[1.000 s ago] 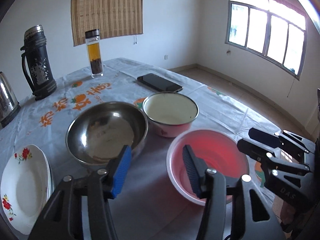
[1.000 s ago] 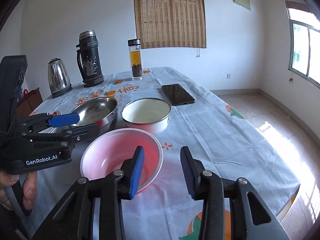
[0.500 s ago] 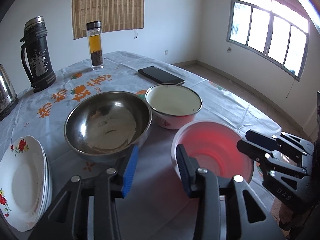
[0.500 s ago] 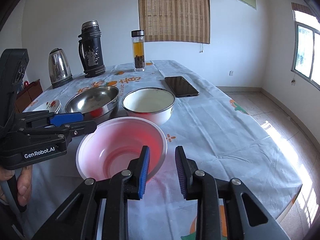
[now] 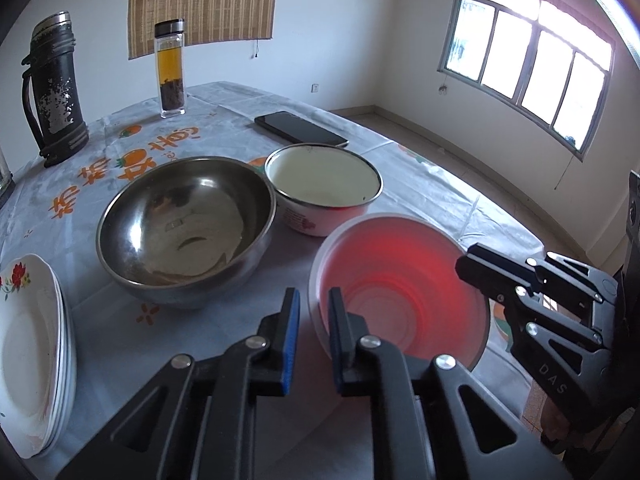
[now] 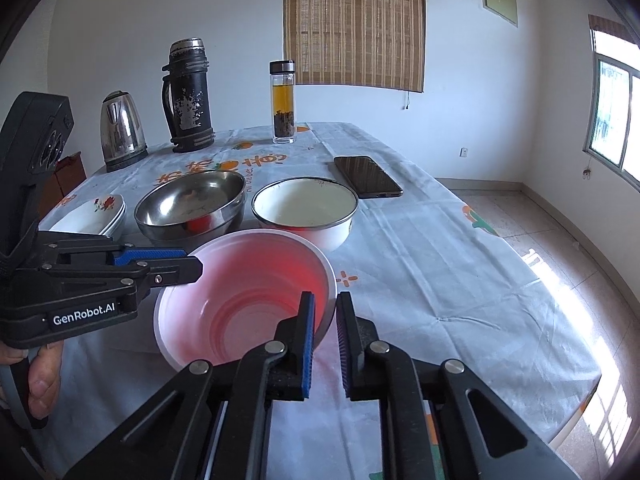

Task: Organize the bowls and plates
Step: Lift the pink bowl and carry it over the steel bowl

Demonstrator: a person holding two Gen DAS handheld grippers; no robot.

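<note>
A pink plastic bowl (image 5: 404, 296) (image 6: 244, 292) is held between both grippers, just above the tablecloth. My left gripper (image 5: 314, 332) is shut on its left rim. My right gripper (image 6: 326, 332) is shut on its right rim and shows at the right of the left wrist view (image 5: 532, 292). Behind it stand a steel bowl (image 5: 184, 220) (image 6: 192, 204) and a white enamel bowl (image 5: 320, 184) (image 6: 304, 208). A stack of white flowered plates (image 5: 28, 348) (image 6: 96, 212) lies at the left.
A black phone (image 5: 300, 128) (image 6: 368, 176), a glass tea bottle (image 5: 171, 70) (image 6: 283, 102), a black thermos (image 5: 54, 88) (image 6: 190, 96) and a steel kettle (image 6: 120, 132) stand farther back. The table's right edge (image 6: 560, 320) drops to the floor.
Both grippers have narrowed from wide open and shut on opposite rims of the pink bowl. Both have dropped lower and closer to the bowl.
</note>
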